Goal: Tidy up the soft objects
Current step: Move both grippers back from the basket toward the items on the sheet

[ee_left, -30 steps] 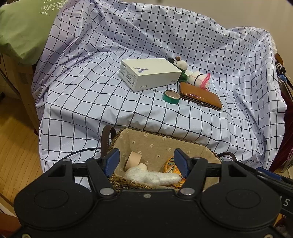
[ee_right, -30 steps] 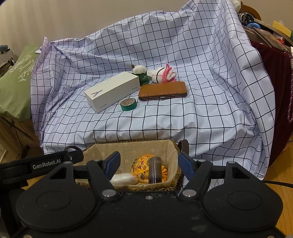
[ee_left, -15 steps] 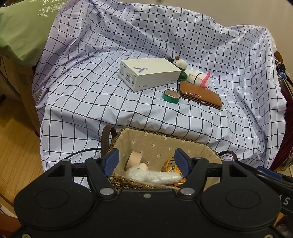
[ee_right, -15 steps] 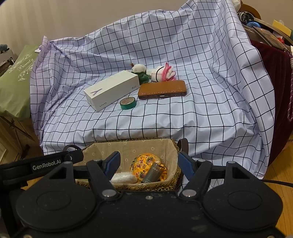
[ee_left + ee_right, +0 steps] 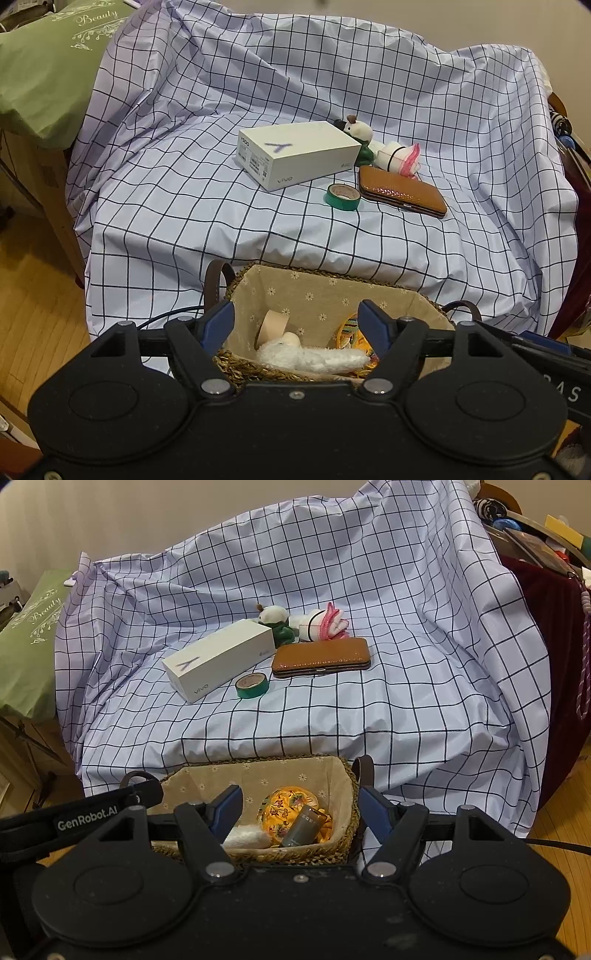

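A woven basket [image 5: 317,291] [image 5: 347,775] with a floral lining sits on the floor before the draped seat. It holds a white fluffy toy [image 5: 314,358] [image 5: 245,839], a yellow patterned pouch [image 5: 286,806], a tape roll [image 5: 272,326] and a grey tube [image 5: 304,829]. On the checked cloth lie a small plush with a green body [image 5: 360,134] [image 5: 275,618] and a white-and-pink rolled cloth [image 5: 400,157] [image 5: 323,626]. My left gripper [image 5: 295,323] and right gripper [image 5: 301,805] are both open and empty above the basket.
A white phone box [image 5: 295,155] [image 5: 219,659], a green tape roll [image 5: 342,196] [image 5: 252,685] and a brown case [image 5: 402,190] [image 5: 320,657] lie on the cloth. A green cushion [image 5: 44,62] is at left. Dark red fabric [image 5: 554,627] and clutter are at right.
The grey tube fell over in the basket, from upright to leaning on the yellow pouch. Both grippers pulled back slightly and stay open.
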A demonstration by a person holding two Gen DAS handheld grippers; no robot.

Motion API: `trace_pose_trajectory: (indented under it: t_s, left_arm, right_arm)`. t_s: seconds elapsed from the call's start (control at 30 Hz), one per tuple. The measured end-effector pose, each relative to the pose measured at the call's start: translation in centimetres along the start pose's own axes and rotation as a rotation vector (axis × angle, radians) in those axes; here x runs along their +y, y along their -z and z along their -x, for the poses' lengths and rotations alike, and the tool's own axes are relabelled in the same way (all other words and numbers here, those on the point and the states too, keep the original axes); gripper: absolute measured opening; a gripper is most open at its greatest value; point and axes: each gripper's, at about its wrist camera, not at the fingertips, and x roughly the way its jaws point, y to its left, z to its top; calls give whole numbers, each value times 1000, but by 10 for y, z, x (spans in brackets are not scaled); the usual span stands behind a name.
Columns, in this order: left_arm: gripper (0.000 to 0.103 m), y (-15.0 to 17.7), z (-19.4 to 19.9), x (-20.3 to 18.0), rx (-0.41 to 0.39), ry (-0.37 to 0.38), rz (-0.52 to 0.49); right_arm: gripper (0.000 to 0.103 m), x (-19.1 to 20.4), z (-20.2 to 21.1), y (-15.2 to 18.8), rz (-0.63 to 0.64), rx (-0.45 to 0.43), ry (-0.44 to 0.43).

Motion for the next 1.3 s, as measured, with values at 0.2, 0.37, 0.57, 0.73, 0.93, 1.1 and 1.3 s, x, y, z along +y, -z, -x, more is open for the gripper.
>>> trace_pose_trajectory:
  t_s: [0.2, 0.37, 0.57, 0.73, 0.93, 1.1, 1.3]
  left_arm:
    - [70, 0, -1, -2, 6, -2, -10]
    - [70, 1, -2, -3, 8, -7, -17]
    - [76, -1, -3, -7, 0, -16, -38]
    - [76, -6, -3, -11, -15, -32, -70]
    - [77, -11, -6, -18, -22, -47, -121]
    - [84, -15, -13, -23, -12, -45, -157]
    - [84, -24, -26, -26, 20, -34, -183]
  right_arm:
    - [70, -1, -2, 0, -6, 5, 4]
    - [70, -3, -2, 0, -10, 9, 8]
    - [71, -7, -5, -1, -22, 12, 19]
    - [71, -11, -12, -5, -40, 25, 33]
    - [73, -15, -21, -13, -49, 39, 49]
    - [74, -18, -31, -20, -52, 61, 63]
    - [74, -20, -48, -32, -48, 90, 79]
